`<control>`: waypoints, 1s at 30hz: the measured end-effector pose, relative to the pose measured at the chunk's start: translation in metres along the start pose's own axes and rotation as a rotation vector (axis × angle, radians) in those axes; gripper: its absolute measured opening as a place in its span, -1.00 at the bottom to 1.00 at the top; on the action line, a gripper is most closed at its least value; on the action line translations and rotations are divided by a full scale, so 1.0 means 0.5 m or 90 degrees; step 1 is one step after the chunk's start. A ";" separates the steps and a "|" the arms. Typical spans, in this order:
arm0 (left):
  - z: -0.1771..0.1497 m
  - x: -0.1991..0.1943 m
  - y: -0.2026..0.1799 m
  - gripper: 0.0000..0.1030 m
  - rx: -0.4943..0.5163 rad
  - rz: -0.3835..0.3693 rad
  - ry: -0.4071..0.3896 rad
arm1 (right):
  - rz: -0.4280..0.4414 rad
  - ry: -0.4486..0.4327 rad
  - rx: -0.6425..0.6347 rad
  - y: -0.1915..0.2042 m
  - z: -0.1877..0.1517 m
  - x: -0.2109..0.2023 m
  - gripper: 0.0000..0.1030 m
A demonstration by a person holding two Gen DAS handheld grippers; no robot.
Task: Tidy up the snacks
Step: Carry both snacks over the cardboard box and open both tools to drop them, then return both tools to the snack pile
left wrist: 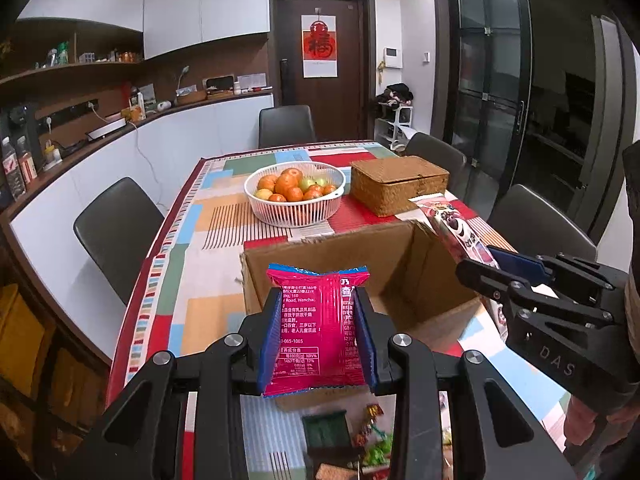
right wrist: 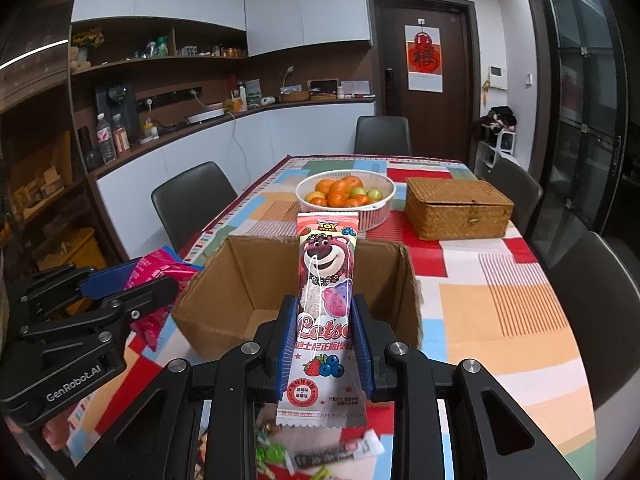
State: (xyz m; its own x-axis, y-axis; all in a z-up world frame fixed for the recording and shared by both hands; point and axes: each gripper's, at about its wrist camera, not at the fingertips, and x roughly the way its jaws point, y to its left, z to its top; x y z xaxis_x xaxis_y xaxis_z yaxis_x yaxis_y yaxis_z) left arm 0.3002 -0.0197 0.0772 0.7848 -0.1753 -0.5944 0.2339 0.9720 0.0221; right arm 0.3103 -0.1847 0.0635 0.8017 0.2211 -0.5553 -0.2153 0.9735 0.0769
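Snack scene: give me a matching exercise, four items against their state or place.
Items:
1. pink packet
2. bear packet
3. cardboard box
4. fruit basket

States:
A. open, nothing seen inside
B. clamped in right gripper
C. beyond the box, beside the wicker box
D. clamped in left gripper

Pairs: 1-D, 2-B, 3-A, 4-C

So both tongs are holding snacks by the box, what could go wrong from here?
The left tongs and right tongs hover close together at the cardboard box, so they might bump. The tall bear packet is gripped low and could tip outside. The pink packet might catch the box's near wall.
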 end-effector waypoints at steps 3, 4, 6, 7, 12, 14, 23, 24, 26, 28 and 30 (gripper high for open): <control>0.012 0.029 0.009 -0.34 -0.004 0.000 0.006 | 0.008 0.007 0.000 -0.003 0.015 0.030 -0.46; 0.017 0.043 0.012 -0.34 -0.005 0.004 0.010 | 0.008 0.008 0.002 -0.005 0.021 0.044 -0.46; 0.022 0.060 0.017 -0.33 -0.005 0.006 0.014 | 0.007 0.011 0.002 -0.008 0.030 0.064 -0.46; 0.027 0.068 0.020 -0.32 -0.008 0.007 0.014 | 0.006 0.011 0.004 -0.009 0.032 0.071 -0.46; 0.027 0.061 0.030 0.22 -0.016 0.033 -0.010 | -0.008 0.005 0.006 -0.017 0.048 0.110 -0.17; 0.022 0.048 0.029 0.22 -0.006 0.044 -0.016 | -0.020 -0.005 0.020 -0.023 0.045 0.106 -0.06; -0.022 -0.053 -0.006 0.31 0.037 0.043 -0.052 | 0.013 0.006 0.030 -0.019 0.003 0.036 -0.06; -0.029 -0.066 -0.010 0.31 0.040 0.042 -0.057 | 0.016 0.007 0.026 -0.015 -0.005 0.024 -0.06; -0.038 -0.085 -0.014 0.33 0.042 0.040 -0.061 | 0.022 0.009 0.026 -0.010 -0.020 0.003 -0.05; -0.052 -0.103 -0.018 0.33 0.043 0.037 -0.062 | 0.024 0.009 0.027 -0.004 -0.035 -0.017 0.03; -0.068 -0.121 -0.022 0.33 0.047 0.034 -0.060 | 0.022 0.009 0.026 0.000 -0.047 -0.030 0.04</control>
State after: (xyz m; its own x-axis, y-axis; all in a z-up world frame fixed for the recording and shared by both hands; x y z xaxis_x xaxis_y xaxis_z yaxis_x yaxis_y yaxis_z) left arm 0.2306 -0.0146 0.0854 0.8473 -0.1406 -0.5122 0.2289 0.9668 0.1133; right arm 0.2849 -0.1895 0.0523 0.7856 0.2547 -0.5638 -0.2200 0.9668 0.1302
